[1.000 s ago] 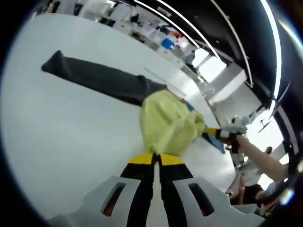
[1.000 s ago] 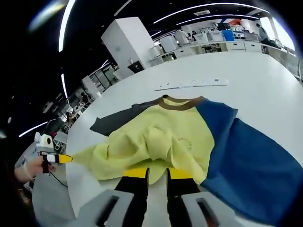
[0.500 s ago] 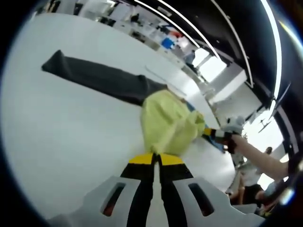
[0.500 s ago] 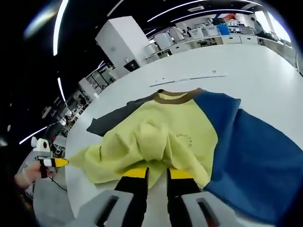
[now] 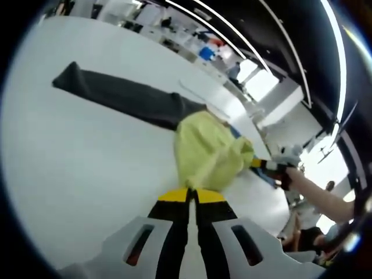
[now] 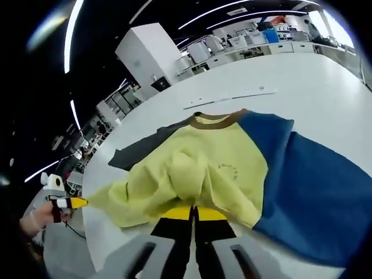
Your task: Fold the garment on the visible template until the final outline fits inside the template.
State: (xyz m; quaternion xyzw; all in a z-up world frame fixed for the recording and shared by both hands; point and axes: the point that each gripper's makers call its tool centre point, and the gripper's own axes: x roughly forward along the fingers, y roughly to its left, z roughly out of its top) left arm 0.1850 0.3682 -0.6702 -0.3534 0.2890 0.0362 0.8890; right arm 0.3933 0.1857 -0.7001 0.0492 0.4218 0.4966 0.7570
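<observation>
shirt: yellow body (image 6: 203, 168), blue sleeve (image 6: 317, 197) spread to one side, grey sleeve (image 5: 122, 96) to the other, brown collar (image 6: 216, 120) at the far end. Lies on the white table (image 5: 70, 174), hem edge bunched and lifted off the surface.
left gripper (image 5: 192, 195): jaws pressed together on the near hem corner of the yellow cloth; in the right gripper view it sits at the far left (image 6: 72, 202) with the hem stretched to it.
right gripper (image 6: 193, 213): jaws closed together, yellow hem pinched at the tips, cloth puckering up right above them.
template: thin pale strip (image 6: 229, 96) on the table beyond the collar; can't tell whether that is the template edge. Outline under the shirt is hidden.
step (my read): both hem corners held, set up to carry the hem toward the collar.
risk 1: uneven lift. One side leading would skew the fold, so the outline overshoots the template.
risk 2: thin pinch. Only the edge is in each claw; tension between the two could pull a corner out and drop it mid-fold.
risk 3: sleeves. Blue and grey are both loose and wide; dragging the body could bring them along or bunch them under.
risk 4: middle sag. Slack between the grips may crease into a ridge under the fold.
</observation>
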